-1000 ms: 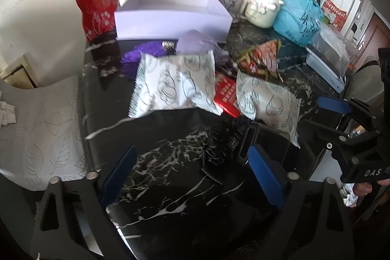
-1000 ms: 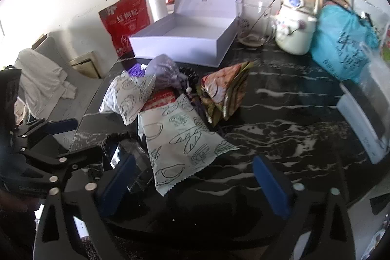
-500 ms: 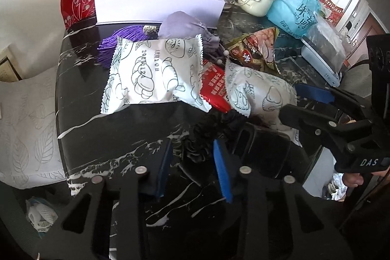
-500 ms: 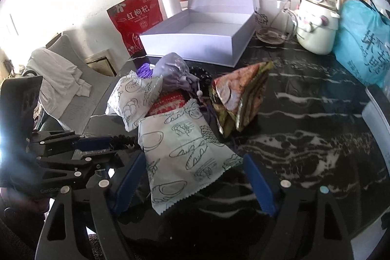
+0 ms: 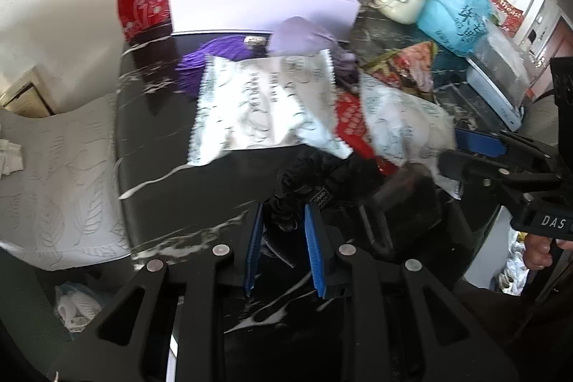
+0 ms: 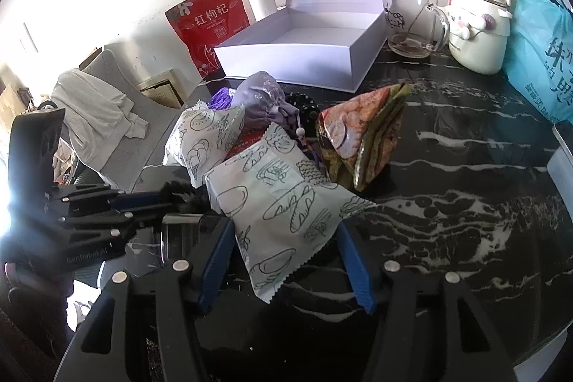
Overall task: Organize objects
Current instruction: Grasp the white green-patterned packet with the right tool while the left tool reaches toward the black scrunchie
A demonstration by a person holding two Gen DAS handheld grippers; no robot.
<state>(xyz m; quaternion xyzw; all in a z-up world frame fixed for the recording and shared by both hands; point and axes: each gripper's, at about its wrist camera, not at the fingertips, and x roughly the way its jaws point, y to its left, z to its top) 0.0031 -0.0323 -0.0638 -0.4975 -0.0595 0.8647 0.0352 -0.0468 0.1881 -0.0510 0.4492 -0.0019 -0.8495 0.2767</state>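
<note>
My left gripper is closing on a black frilly fabric piece that lies near the front of the black marble table; both blue pads pinch it. In the right wrist view this gripper comes in from the left. My right gripper is closing around a white bread packet, and its pads touch the packet's two edges. It shows at the right of the left wrist view. A second bread packet, a purple pouch and a snack bag lie behind. Further back stands an open white box.
A red bag leans on the wall left of the box. A glass mug, a cream kettle and a blue bag stand at the back right. A chair with grey cloth sits left of the table.
Both grippers have narrowed from wide open. The left one closed onto the black fabric piece. The right one's pads have drawn in to the bread packet's edges.
</note>
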